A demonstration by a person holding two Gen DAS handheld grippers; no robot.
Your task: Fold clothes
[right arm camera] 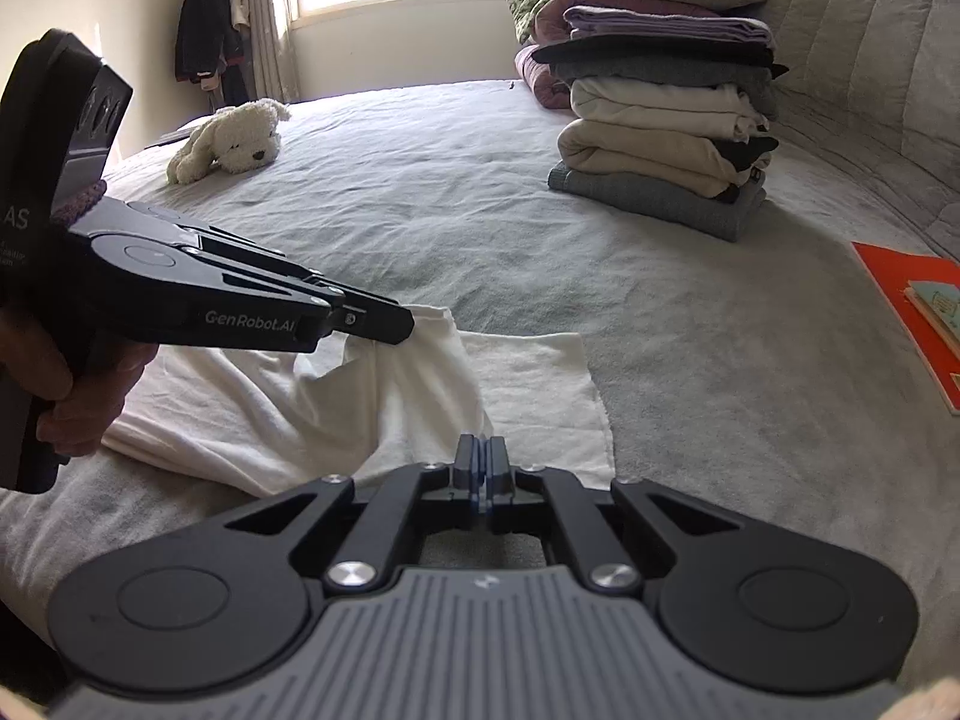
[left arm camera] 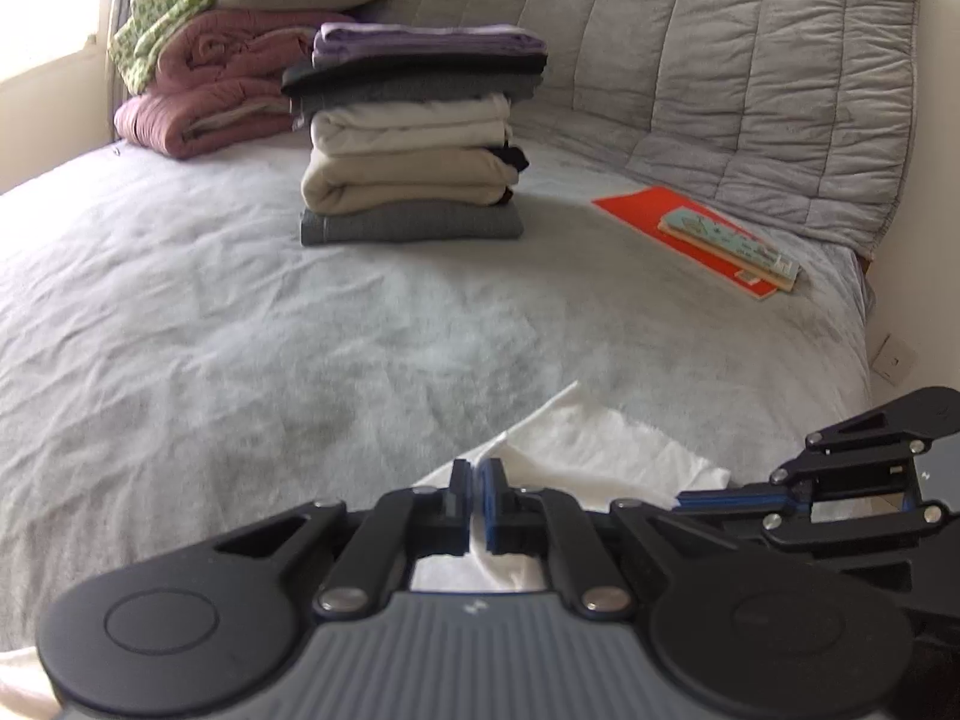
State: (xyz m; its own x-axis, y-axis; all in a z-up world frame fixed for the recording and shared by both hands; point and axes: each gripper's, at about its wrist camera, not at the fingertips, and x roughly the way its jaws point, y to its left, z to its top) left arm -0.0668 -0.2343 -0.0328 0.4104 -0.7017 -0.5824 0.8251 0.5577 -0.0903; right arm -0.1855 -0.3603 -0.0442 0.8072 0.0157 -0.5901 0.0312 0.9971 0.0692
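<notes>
White garment (right arm camera: pixel 420 396), orange folder (left arm camera: pixel 678 228) (green-patterned cloth (left arm camera: pixel 174 6) behind).

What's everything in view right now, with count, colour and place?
garment: one, white, near bed edge, pinched by both grippers
folded stack: one; purple, black, grey, white, beige layers; mid-bed
bedding pile: one, pink and green, behind stack
books: one red with smaller pale ones on top, right
plush dog: one, cream, far left
bedcover: one, grey
left gripper: black, shut on garment
right gripper: black, shut on garment
hand: holding left gripper
</notes>
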